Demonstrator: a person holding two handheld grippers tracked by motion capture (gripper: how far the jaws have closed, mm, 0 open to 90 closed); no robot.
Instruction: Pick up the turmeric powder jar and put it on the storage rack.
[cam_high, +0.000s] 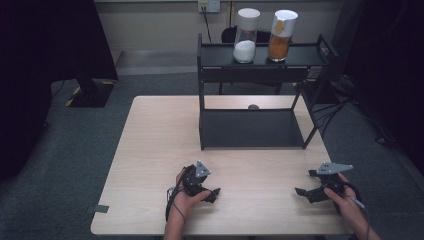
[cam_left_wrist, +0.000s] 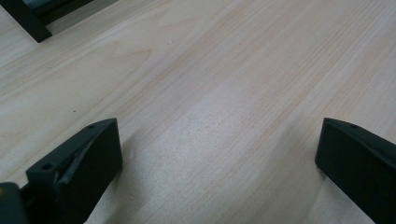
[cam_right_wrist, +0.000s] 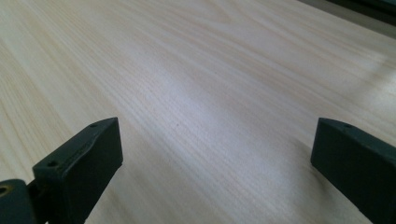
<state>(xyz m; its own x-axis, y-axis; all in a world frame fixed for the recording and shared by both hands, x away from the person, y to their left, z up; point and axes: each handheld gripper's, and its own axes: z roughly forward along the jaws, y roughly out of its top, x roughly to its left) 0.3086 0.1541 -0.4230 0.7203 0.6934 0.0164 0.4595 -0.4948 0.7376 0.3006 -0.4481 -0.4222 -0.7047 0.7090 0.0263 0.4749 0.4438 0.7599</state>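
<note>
A black two-tier rack (cam_high: 252, 131) stands at the back middle of the light wood table (cam_high: 155, 150). On its top shelf sit a clear jar of white powder (cam_high: 246, 36) and, to its right, a jar of orange powder (cam_high: 281, 36), both with white lids. My left gripper (cam_high: 214, 194) rests low over the table's near edge, left of centre, open with nothing between its jaws (cam_left_wrist: 219, 158). My right gripper (cam_high: 303, 191) hovers at the near right, also open and empty (cam_right_wrist: 217, 158). Both gripper views look down on bare wood grain.
The rack's lower shelf (cam_high: 250, 127) holds nothing. A small dark round mark (cam_high: 253, 107) lies on the table behind the rack. A black stand foot (cam_high: 90, 92) sits on the grey floor at the left. Cables (cam_high: 345, 107) trail beside the rack's right side.
</note>
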